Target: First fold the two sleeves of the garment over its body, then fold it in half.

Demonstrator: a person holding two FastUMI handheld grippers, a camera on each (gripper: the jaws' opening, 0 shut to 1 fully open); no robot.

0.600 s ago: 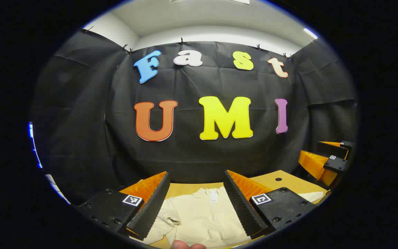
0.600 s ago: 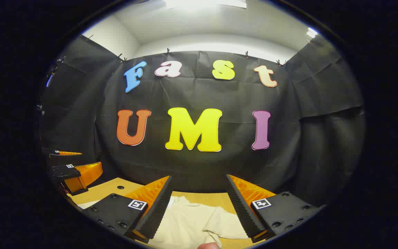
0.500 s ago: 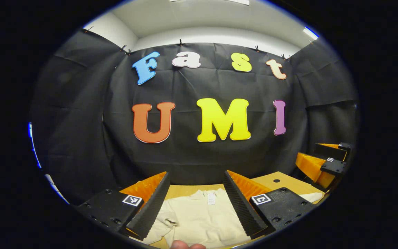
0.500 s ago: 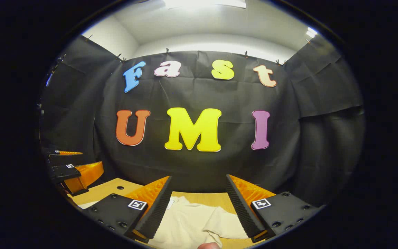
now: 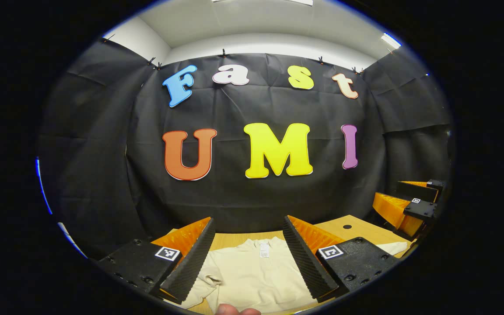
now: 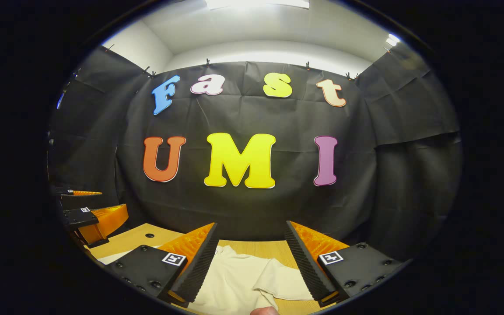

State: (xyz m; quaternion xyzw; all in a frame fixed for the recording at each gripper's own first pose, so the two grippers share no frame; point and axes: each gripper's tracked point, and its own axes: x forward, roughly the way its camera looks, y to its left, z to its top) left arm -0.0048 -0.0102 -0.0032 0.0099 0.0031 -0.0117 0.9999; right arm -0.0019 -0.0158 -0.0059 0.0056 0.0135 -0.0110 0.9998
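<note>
So both grippers hang above the table with their jaws spread wide and nothing between the fingers. In the left gripper view, the left gripper sits at 6 o'clock, its orange-and-black fingers splayed apart, and the cream garment lies flat on the wooden table right in the gap between them. The garment's collar, with its little white tag, points toward 12 o'clock, at the back wall. One sleeve is bunched up at about 7 o'clock, next to the left-hand finger. A bit of fingertip from the person's hand pokes in at the very bottom edge. Over at 3 o'clock, the right gripper shows farther off, well apart from the shirt; its fingers look spread too.

In the right gripper view, the right gripper is also at 6 o'clock and wide open, empty. The garment lies under and beyond it, with the other sleeve lying at about 5 o'clock, angled toward the right-hand finger. The left gripper shows at 9 o'clock, off to the side over the table. There's a small dark hole in the tabletop near it.
</note>
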